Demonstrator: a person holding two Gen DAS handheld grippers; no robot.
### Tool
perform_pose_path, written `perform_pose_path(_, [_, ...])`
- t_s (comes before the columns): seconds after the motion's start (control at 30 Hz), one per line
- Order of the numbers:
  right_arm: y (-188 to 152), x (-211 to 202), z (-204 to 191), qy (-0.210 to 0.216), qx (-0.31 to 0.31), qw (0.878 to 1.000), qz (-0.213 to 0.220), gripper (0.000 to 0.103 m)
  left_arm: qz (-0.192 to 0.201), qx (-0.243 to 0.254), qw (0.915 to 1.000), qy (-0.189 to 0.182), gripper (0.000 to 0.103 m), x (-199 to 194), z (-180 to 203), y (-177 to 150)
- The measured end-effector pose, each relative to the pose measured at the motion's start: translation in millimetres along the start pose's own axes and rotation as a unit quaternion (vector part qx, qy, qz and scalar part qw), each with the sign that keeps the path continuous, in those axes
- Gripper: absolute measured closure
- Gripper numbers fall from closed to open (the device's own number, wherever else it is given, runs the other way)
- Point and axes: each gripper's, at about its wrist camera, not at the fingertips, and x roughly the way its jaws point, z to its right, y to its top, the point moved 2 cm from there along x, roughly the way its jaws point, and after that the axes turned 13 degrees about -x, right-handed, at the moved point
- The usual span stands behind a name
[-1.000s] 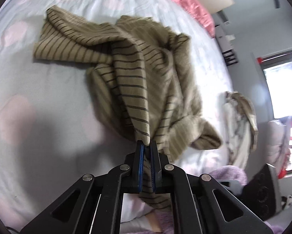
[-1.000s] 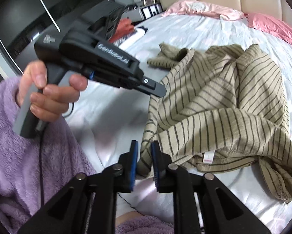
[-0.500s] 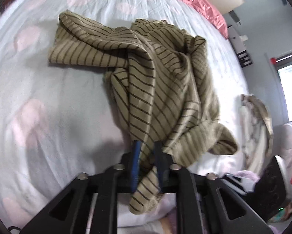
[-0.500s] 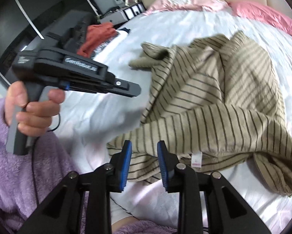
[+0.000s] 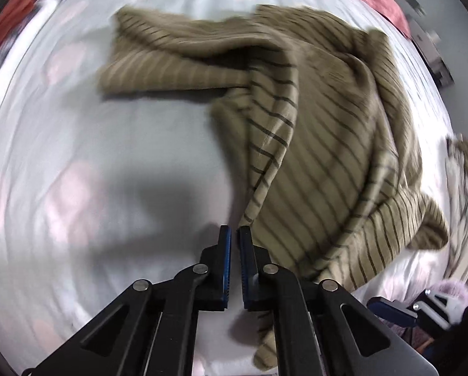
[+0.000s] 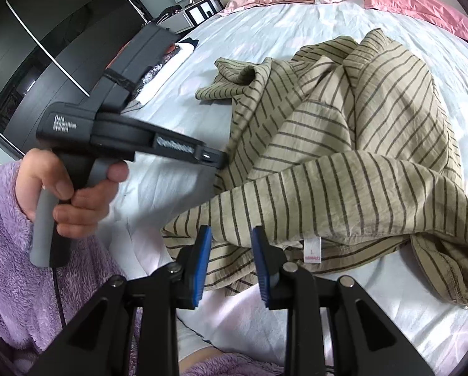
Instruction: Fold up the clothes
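An olive-beige shirt with thin dark stripes [image 5: 327, 163] lies crumpled on the white bed sheet [image 5: 108, 172]. My left gripper [image 5: 234, 232] points steeply down at the sheet, shut, with nothing between its blue pads. The shirt's edge runs just right of its right finger. In the right wrist view a hand holds that left gripper [image 6: 219, 158] with its tip against the shirt [image 6: 343, 144]. My right gripper [image 6: 230, 235] stands open over the shirt's near hem. Cloth lies under the gap and the pads do not press on it. A white size tag [image 6: 312, 249] shows beside its right finger.
Pink pillows [image 6: 421, 3] and a padded headboard lie at the far end of the bed. A dark wardrobe [image 6: 46, 31] stands at the left. Folded clothes [image 6: 158, 72] sit at the bed's left edge. Another pale garment [image 5: 465, 163] lies right. A purple fleece sleeve [image 6: 8, 250] fills the near left.
The left gripper let go of the shirt's hem, opened briefly, shut empty and tipped down toward the sheet. The right gripper's jaws widened and came down over the near hem.
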Motion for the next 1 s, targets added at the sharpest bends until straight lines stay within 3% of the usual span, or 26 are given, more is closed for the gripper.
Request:
perform_pose_path(0.13, [2,4,1,0.002,0.001,1.0,-0.002,0.077,-0.015,-0.044,0.9988,0.013,0.098,2,-28,5])
perform_pose_path(0.23, [1,4,1,0.0,0.004,1.0,-0.004,0.077,-0.003,-0.047,0.9989,0.007,0.098,-5,-30,6])
perform_pose_path(0.33, [0,5,7,-0.004,0.019,1.0,-0.006,0.077,0.016,-0.04,0.9989,-0.018,0.094,-17,-28,6])
perform_pose_path(0.4, [-1,6,11,-0.007,0.03,0.999,-0.009,0.077,0.019,-0.034,0.9985,-0.039,0.076,-21,-27,5])
perform_pose_path(0.43, [-1,7,14,-0.008,0.039,0.999,-0.012,0.077,0.02,-0.03,0.9982,-0.048,0.073,-22,-26,4])
perform_pose_path(0.53, [-3,9,25,-0.007,0.071,0.997,-0.016,0.075,0.02,-0.016,0.9973,-0.069,0.073,-27,-24,2])
perform_pose_path(0.6, [-5,9,35,0.002,0.102,0.995,-0.013,0.065,0.021,-0.003,0.9972,-0.072,0.071,-29,-19,0])
perform_pose_path(0.77, [-13,12,60,0.035,0.185,0.982,-0.005,0.06,0.016,0.027,0.9966,-0.076,0.07,-31,-7,-3])
perform_pose_path(0.87, [-15,12,71,0.043,0.218,0.975,0.006,0.06,0.017,0.036,0.9979,-0.052,0.07,-26,-4,-4])
perform_pose_path(0.93, [-15,13,77,0.042,0.233,0.972,0.015,0.062,0.014,0.037,0.9987,-0.033,0.072,-21,-4,-5])
perform_pose_path(1.0, [-15,9,79,0.035,0.237,0.971,0.026,0.085,0.012,0.035,0.9991,-0.02,0.084,-17,-8,-3])
